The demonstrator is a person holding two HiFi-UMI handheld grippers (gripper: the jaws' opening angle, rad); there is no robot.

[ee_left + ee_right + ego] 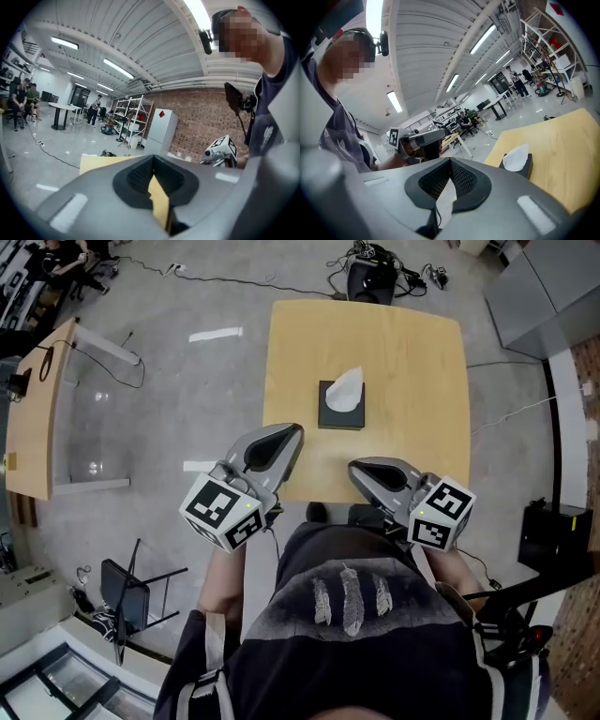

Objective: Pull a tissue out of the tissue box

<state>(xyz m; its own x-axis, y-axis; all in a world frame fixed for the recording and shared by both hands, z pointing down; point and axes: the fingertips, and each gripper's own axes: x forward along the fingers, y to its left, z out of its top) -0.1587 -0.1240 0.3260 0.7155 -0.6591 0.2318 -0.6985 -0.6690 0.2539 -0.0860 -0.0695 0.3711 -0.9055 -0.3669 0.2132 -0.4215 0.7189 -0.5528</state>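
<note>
A dark tissue box (340, 411) stands near the middle of the wooden table (412, 362), with a white tissue (346, 390) sticking up from its top. Both grippers hover over the table's near edge, short of the box and apart from it. My left gripper (296, 432) is shut and holds nothing; its jaws meet at the tip (153, 159). My right gripper (355, 468) is also shut and empty (450, 160). In the right gripper view the box (520, 166) and its tissue (516, 157) lie ahead to the right.
A second wooden table (37, 409) stands at the left, with a folding chair (127, 592) on the floor near it. A black bag with cables (370, 277) lies beyond the table's far edge. A black box (553, 532) sits at the right. People are in the far background.
</note>
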